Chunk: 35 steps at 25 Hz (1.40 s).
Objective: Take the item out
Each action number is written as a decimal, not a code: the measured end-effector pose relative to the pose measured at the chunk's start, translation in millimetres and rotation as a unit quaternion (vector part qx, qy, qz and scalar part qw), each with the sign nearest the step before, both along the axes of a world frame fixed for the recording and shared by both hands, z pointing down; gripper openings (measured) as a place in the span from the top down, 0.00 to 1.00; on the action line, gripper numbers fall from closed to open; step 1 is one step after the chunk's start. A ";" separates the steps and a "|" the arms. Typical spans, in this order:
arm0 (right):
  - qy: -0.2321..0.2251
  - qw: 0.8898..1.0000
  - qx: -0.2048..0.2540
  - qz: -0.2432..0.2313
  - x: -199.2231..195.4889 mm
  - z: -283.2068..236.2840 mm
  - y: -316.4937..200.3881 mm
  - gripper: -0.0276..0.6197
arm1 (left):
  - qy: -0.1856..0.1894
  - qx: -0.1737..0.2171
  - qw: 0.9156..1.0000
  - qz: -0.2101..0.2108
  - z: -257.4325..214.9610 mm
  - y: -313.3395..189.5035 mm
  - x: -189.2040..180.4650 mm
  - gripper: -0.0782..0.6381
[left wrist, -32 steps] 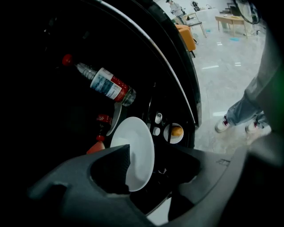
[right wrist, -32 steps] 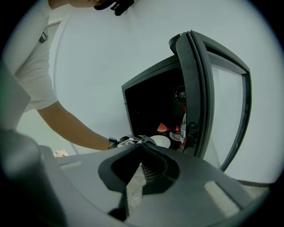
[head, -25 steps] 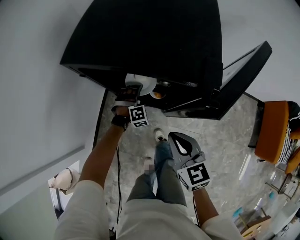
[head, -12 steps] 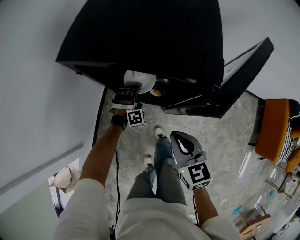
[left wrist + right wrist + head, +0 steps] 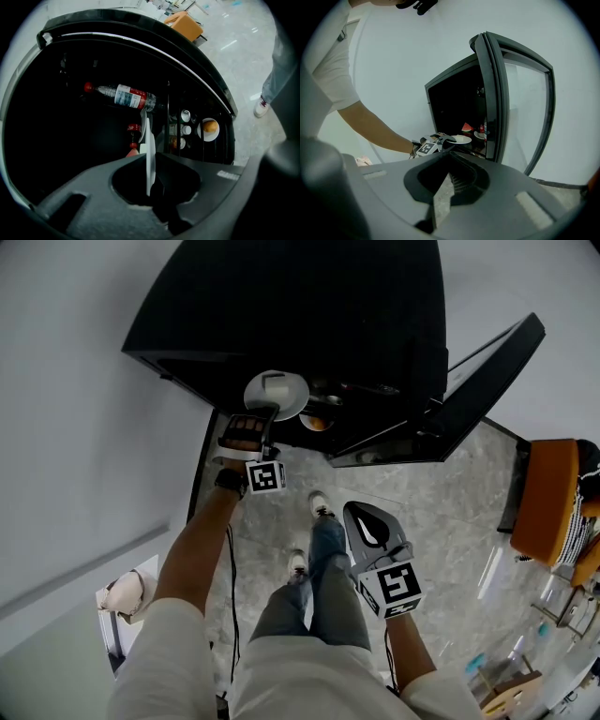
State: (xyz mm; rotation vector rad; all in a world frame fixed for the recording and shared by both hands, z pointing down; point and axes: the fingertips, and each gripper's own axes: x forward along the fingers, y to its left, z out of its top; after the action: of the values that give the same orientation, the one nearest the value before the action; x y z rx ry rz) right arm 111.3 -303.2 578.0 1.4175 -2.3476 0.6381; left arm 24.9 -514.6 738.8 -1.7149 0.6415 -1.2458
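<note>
The left tool (image 5: pixel 263 416) closes its jaws on the near rim of a white plate (image 5: pixel 278 393) at the mouth of the open black fridge (image 5: pixel 309 315), securing the grasp. The right tool (image 5: pixel 367 529) hangs shut and empty nearby; next likely comes a level pull clear of the fridge.

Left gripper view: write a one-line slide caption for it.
Left gripper shut on a white plate, seen edge-on, at the open black fridge.
</note>
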 end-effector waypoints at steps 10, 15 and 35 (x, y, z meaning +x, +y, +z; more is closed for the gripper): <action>0.009 1.000 0.026 0.013 5.9 -17.4 3.4 0.95 | -0.006 0.054 0.998 0.018 -53.3 15.3 -11.7 0.87; 0.027 0.998 0.056 0.015 9.1 -43.7 2.5 0.95 | 0.005 0.069 0.998 0.010 -96.2 29.8 -20.6 0.87; 0.027 0.987 0.156 0.005 -16.2 -168.4 59.7 0.95 | 0.041 0.075 0.996 -0.037 -286.7 212.2 -79.0 0.87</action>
State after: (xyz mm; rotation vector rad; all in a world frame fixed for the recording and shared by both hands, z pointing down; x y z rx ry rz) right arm 95.1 -243.6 409.6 1.5515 -2.4778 0.2363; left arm -54.1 -302.4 452.1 -1.6373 0.8331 -1.1516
